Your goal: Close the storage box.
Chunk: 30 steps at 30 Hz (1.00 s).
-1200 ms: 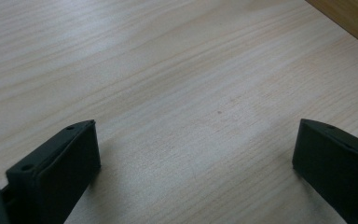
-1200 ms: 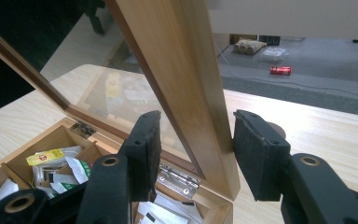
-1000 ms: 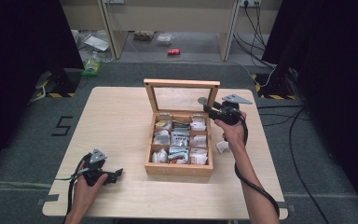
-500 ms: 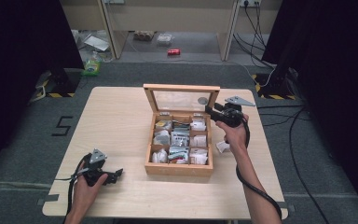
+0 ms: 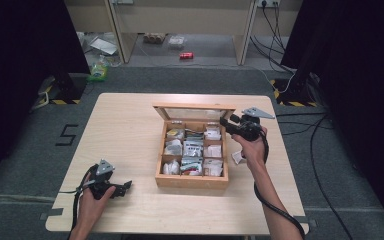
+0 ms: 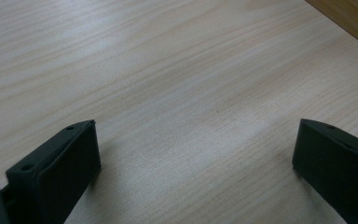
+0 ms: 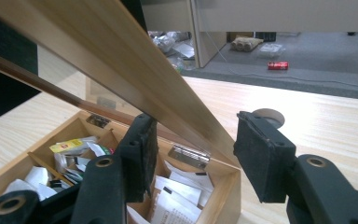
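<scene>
High view puts your left gripper [image 5: 122, 188] low on the table [image 5: 130, 130] near its front left corner, well apart from the wooden box [image 5: 192, 181]; its jaws stand wide apart over bare wood, holding nothing. At the table's middle the box sits with its glass lid [image 5: 194, 113] raised, packets [image 5: 193, 148] filling its compartments. To the right, your right gripper [image 5: 225, 123] is up at the lid's right edge; its jaws straddle the lid frame [image 7: 135, 74] with a gap on the far side, not clamped. A small white packet [image 5: 238, 157] lies just beside the box.
</scene>
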Motion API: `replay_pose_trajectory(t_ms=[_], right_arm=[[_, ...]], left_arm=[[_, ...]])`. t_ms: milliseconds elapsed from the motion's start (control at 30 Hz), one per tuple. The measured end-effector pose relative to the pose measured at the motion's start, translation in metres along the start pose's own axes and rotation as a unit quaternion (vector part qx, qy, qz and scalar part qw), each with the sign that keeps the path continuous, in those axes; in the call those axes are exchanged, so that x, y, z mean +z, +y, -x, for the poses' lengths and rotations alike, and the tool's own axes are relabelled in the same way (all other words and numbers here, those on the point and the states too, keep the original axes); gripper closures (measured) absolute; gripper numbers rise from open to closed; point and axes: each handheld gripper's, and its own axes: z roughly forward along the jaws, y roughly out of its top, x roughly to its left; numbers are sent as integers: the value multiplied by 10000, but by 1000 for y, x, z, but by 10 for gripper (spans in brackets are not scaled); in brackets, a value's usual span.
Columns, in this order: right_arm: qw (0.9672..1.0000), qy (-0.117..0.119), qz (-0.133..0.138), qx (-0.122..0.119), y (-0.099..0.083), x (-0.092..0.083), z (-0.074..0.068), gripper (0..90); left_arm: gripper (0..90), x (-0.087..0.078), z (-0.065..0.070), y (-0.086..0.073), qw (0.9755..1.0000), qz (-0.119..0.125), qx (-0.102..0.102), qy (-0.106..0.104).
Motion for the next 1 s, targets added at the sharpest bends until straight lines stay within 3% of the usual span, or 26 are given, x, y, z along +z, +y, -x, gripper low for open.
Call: replay_pose_trajectory(t_ms=[400,1000], right_arm=[[9998,101,138,94,-9,-8,-5,471],[9998,130,114,-27,-12,-22,-14,464]], left_arm=[[0,0,0,0,10000,5,-4,1],[0,0,0,0,10000,8,-6,3]])
